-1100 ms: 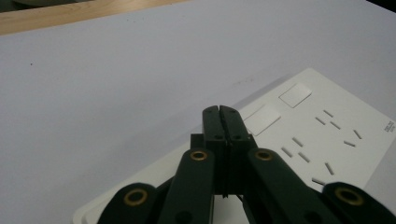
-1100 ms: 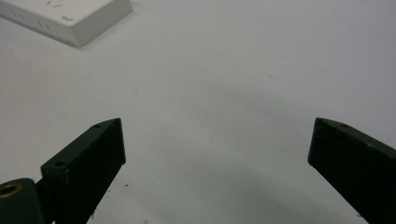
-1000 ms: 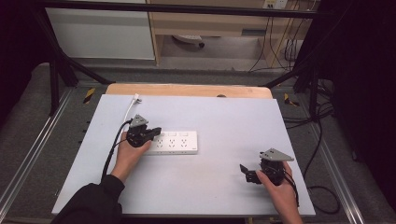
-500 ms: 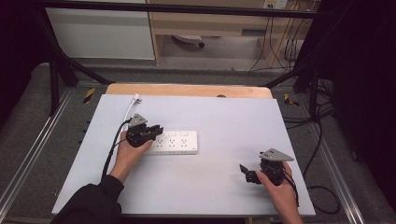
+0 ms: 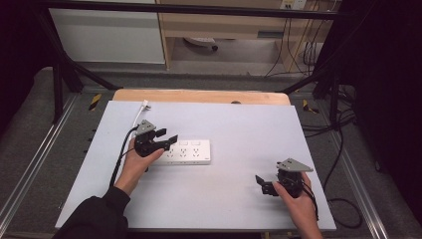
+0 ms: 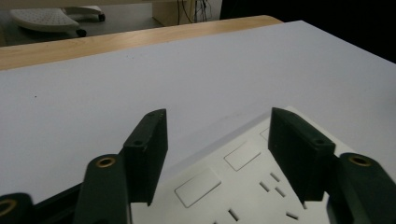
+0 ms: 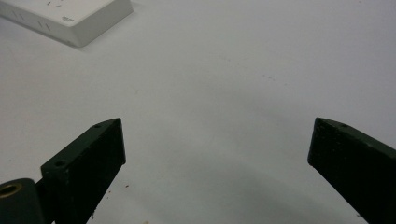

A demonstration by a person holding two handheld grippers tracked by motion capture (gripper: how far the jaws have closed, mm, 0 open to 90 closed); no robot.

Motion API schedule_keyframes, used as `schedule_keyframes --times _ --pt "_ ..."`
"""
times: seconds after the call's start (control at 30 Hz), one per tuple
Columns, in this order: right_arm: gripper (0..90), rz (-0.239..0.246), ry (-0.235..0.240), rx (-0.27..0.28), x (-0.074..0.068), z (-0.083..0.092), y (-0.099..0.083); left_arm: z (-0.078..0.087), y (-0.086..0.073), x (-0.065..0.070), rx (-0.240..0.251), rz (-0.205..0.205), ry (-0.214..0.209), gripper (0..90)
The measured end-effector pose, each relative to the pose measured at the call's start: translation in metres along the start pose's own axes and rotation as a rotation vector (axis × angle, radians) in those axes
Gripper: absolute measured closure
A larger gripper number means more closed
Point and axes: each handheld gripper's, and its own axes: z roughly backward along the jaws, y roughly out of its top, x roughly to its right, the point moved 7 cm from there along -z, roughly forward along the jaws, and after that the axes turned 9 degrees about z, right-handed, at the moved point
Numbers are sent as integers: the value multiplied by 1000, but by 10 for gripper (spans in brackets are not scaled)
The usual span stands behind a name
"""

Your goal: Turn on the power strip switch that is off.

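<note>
A white power strip (image 5: 191,152) lies flat in the middle of the white table top (image 5: 234,119). My left gripper (image 5: 166,135) hovers over the strip's left end. Its jaws have just been opening and now stand apart. In the left gripper view the left gripper (image 6: 219,126) has the socket face of the power strip (image 6: 243,186) beneath it, with nothing pinched between the pads. My right gripper (image 5: 261,184) rests at the front right, open, pointing left. In the right gripper view the right gripper (image 7: 217,135) is over bare table, and a corner of the power strip (image 7: 70,14) shows far off.
A white cable with a plug (image 5: 141,110) lies at the table's back left. A black cable (image 5: 122,152) trails from the left gripper. A wooden edge (image 5: 199,96) borders the back. Metal rails (image 5: 30,169) run along both sides of the table.
The left gripper's jaws, shut at the strip's left end a second ago, have spread apart. The right hand has stayed put.
</note>
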Motion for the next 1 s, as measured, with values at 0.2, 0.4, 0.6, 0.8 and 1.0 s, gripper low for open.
schedule_keyframes --times 0.2,0.4,0.6,0.8,1.0 --pt "44 0 1 0 1 1 0 1 4 6 22 -13 -19 169" --pt "44 -1 1 1 0 1 0 4 8 11 35 -20 -20 82" --pt "44 -4 -1 6 1 1 0 8 10 13 38 -17 -7 82" --pt "44 -3 2 4 0 1 1 11 13 17 40 -13 -15 81" --pt "43 -6 -2 8 0 2 1 17 16 21 40 -17 -18 68"
